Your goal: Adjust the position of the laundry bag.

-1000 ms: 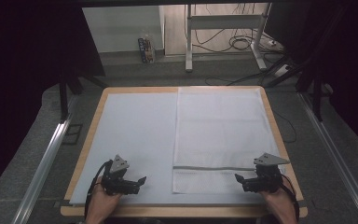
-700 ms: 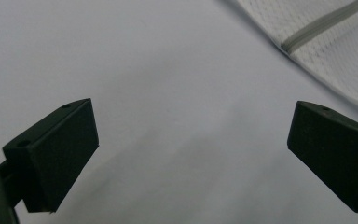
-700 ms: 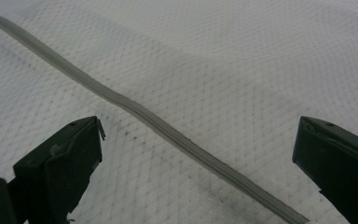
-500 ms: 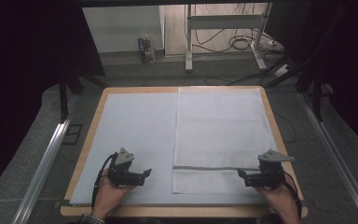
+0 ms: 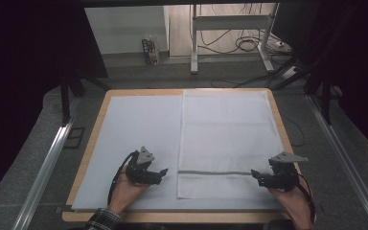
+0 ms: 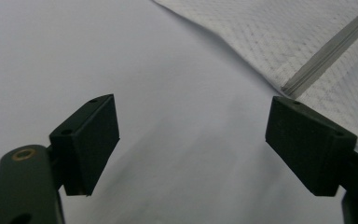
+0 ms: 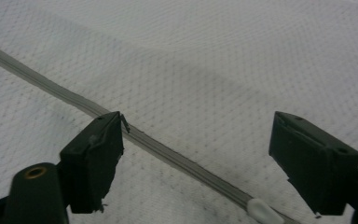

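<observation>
A wooden-framed table (image 5: 94,139) carries a pale sheet (image 5: 134,129) across its top; a white mesh bag (image 5: 227,139) lies flat on the right half of that sheet, its long side running away from the person; a grey zipper band (image 5: 215,173) crosses the bag near its near end, and in the right gripper view a white zipper pull (image 7: 265,211) sits at one end of the band.

The left gripper (image 5: 162,172), held in the left hand (image 5: 124,189), sits low over the bare sheet just beside the bag's left edge, pointing toward it; its jaws stand wide apart with nothing between them; in the left gripper view the bag's edge and the band lie just past the right-hand jaw.

The right gripper (image 5: 255,174), held in the right hand (image 5: 290,201), is at the bag's right edge near the band, pointing inward; its jaws are likewise spread and empty; in the right gripper view the mesh lies directly under them, and the band passes close beside the left-hand jaw; contact cannot be determined.
</observation>
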A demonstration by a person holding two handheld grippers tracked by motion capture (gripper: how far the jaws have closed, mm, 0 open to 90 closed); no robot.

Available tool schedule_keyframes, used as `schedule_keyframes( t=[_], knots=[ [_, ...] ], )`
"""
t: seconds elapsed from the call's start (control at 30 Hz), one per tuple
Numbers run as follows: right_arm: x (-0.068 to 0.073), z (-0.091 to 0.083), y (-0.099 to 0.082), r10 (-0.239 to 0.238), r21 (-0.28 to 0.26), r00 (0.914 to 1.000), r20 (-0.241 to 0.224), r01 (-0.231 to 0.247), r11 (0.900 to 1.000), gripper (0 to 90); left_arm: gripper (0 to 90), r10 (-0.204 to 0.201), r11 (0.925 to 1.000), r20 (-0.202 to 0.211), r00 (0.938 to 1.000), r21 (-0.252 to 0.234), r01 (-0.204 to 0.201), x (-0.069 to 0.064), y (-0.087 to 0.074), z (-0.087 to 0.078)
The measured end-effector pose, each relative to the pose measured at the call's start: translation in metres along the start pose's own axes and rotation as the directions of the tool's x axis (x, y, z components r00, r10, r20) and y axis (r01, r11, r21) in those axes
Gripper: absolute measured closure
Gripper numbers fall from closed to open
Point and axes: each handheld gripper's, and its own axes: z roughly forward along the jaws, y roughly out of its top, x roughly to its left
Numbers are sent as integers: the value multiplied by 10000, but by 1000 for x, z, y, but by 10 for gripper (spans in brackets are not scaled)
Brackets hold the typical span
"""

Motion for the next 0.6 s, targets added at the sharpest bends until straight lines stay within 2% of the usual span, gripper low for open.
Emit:
schedule_keyframes(
  t=[0.03,0.1,0.13,0.23,0.27,0.3,0.37,0.43,0.47,0.5,0.6],
  knots=[
    [-4,-3,0,46,-39,9999,162,-46,10000,244,200,25,10000,65,10000,11,-25,-1,2,2],
    [-8,-5,0,50,-17,9997,256,-50,10000,267,215,96,10000,118,9999,-9,-96,-2,4,5],
    [-16,-8,-3,156,15,9985,524,-157,9999,315,258,86,10000,137,9999,-7,-86,-2,6,6],
    [-26,-10,-6,362,74,9954,884,-370,9993,349,307,35,9999,239,9997,-137,-31,-2,9,9],
    [-30,-11,-8,472,95,9932,1068,-485,9988,364,326,-5,9998,285,9996,-187,11,-2,11,10],
    [-38,-15,-10,699,79,9872,1435,-717,9974,417,353,-34,9998,327,9995,-212,41,-1,12,11],
    [-41,-16,-11,800,32,9845,1560,-815,9967,440,365,-66,9997,405,9992,-244,76,-1,14,13],
    [-48,-20,-12,858,109,9744,2079,-900,9959,539,406,-105,9996,474,9988,-246,117,-1,17,17],
    [-48,-20,-12,858,109,9744,2079,-900,9959,539,406,-103,9996,443,9990,-242,114,-1,18,19],
    [-52,-20,-14,879,206,9678,2358,-954,9952,594,440,-132,9997,372,9992,-215,140,-2,19,21],
    [-55,-21,-15,920,281,9643,2484,-1021,9944,644,468,-128,9998,327,9994,-142,133,-3,22,26]
  ],
)
